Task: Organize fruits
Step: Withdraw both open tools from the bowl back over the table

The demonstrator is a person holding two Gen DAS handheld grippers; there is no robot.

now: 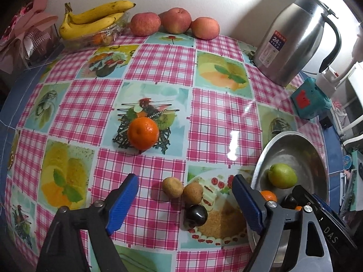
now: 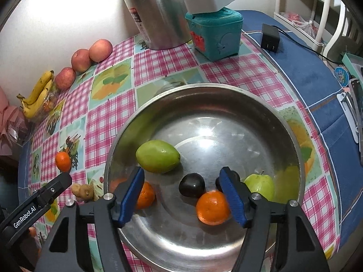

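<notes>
My left gripper [image 1: 183, 192] hangs open over the checked tablecloth. Two brown kiwis [image 1: 172, 187] and a dark plum [image 1: 197, 214] lie between its blue pads, which touch none of them. An orange [image 1: 143, 132] sits further out on the cloth. My right gripper [image 2: 182, 193] stands open above the steel bowl [image 2: 204, 88]. Inside the bowl lie a green mango [image 2: 157, 156], a green apple [image 2: 261, 187], two oranges [image 2: 213, 207] and a dark plum [image 2: 191, 184]. A second dark fruit is half hidden behind the right finger.
Along the far wall stand bananas [image 1: 95, 18] on a clear tray and three red apples [image 1: 177, 20]. A steel jug [image 1: 295, 40] and a teal box [image 1: 309, 100] sit behind the bowl. A black power adapter [image 2: 270, 37] lies on the blue cloth.
</notes>
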